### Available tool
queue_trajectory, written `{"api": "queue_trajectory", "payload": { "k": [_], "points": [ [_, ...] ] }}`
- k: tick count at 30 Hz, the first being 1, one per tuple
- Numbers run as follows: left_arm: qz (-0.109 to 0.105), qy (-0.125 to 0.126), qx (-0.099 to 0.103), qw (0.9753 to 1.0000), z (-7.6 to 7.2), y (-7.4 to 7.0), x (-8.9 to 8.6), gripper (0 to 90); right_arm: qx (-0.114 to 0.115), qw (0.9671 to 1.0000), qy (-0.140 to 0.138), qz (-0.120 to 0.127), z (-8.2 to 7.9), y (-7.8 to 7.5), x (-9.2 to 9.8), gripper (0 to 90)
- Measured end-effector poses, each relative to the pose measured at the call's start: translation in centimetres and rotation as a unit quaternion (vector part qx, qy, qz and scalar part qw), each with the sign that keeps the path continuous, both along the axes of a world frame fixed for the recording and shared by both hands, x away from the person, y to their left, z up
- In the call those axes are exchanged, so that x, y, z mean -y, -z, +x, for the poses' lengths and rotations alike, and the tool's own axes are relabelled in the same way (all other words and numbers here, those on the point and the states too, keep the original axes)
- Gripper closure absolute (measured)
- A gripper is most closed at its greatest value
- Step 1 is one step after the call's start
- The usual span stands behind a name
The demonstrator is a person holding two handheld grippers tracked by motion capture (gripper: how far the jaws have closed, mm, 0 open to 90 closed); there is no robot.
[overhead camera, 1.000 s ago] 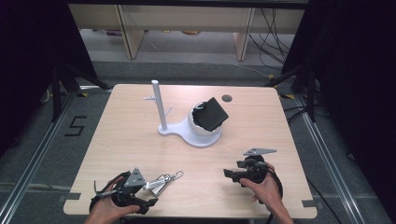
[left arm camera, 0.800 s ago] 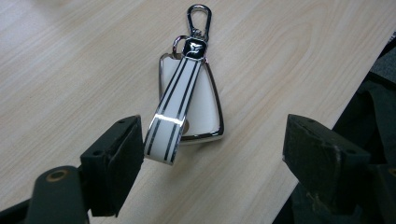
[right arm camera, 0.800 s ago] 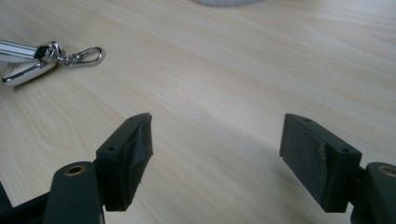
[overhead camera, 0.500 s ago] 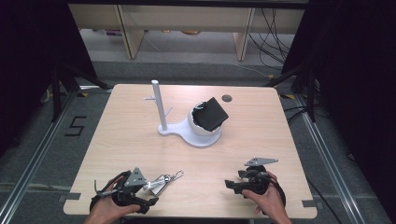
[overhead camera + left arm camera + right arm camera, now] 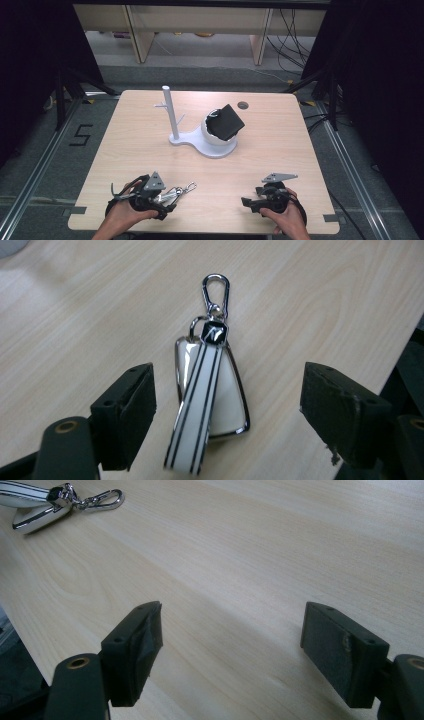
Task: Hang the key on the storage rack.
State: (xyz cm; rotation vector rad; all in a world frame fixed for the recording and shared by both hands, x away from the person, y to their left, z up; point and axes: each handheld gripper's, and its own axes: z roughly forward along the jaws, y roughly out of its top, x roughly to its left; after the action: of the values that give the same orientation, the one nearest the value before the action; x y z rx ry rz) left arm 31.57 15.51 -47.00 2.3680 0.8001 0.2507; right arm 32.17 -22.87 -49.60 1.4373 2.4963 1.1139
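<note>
On the pale wooden desk (image 5: 280, 130), a white leather key fob with black stripes and a chrome snap hook (image 5: 210, 395) lies flat between the wide-spread jaws of the left claw (image 5: 227, 410), touching neither, at about 7 o'clock on the desk. The right claw (image 5: 230, 647), at 5 o'clock, is spread wide over bare wood. Toward 12 o'clock, a white round bowl-shaped stand with an upright post (image 5: 212, 140) cradles a tilted black square block (image 5: 227, 121).
</note>
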Motion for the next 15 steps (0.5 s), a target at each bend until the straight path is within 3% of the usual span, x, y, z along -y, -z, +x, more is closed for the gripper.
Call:
{"api": "queue_trajectory", "payload": {
  "k": [5, 6, 7, 8, 11, 13, 15],
  "points": [
    [0.017, 0.022, -0.001, 0.9996, 1.3, -0.4, 1.4, 28.3, 0.006, 0.9999, -0.012, 0.003, 0.1, 0.1, 0.0, 25.5],
    [0.036, 0.038, -0.002, 0.9986, 2.1, -0.6, 2.2, 30.0, -0.004, 0.9999, -0.012, 0.009, 0.1, 0.0, 0.0, 25.6],
    [0.036, 0.038, -0.002, 0.9986, 2.1, -0.6, 2.2, 30.7, -0.004, 0.9999, -0.012, 0.009, 0.1, 0.0, 0.0, 25.6],
    [0.059, 0.049, -0.014, 0.9970, 2.8, -0.8, 2.9, 32.0, -0.002, 0.9999, -0.004, 0.015, -0.1, 0.0, -0.2, 25.7],
    [0.074, 0.054, -0.023, 0.9955, 3.5, -0.9, 3.7, 35.6, -0.007, 0.9999, -0.003, 0.007, -0.1, -0.1, -0.2, 25.8],
    [0.093, 0.061, -0.037, 0.9931, 4.2, -0.8, 4.4, 38.2, 0.007, 0.9999, -0.007, 0.004, 0.0, 0.1, -0.1, 25.8],
    [0.107, 0.064, -0.037, 0.9915, 4.7, -0.5, 5.1, 40.5, 0.011, 0.9998, -0.014, 0.004, 0.1, 0.1, -0.1, 25.9]
  ]
}}
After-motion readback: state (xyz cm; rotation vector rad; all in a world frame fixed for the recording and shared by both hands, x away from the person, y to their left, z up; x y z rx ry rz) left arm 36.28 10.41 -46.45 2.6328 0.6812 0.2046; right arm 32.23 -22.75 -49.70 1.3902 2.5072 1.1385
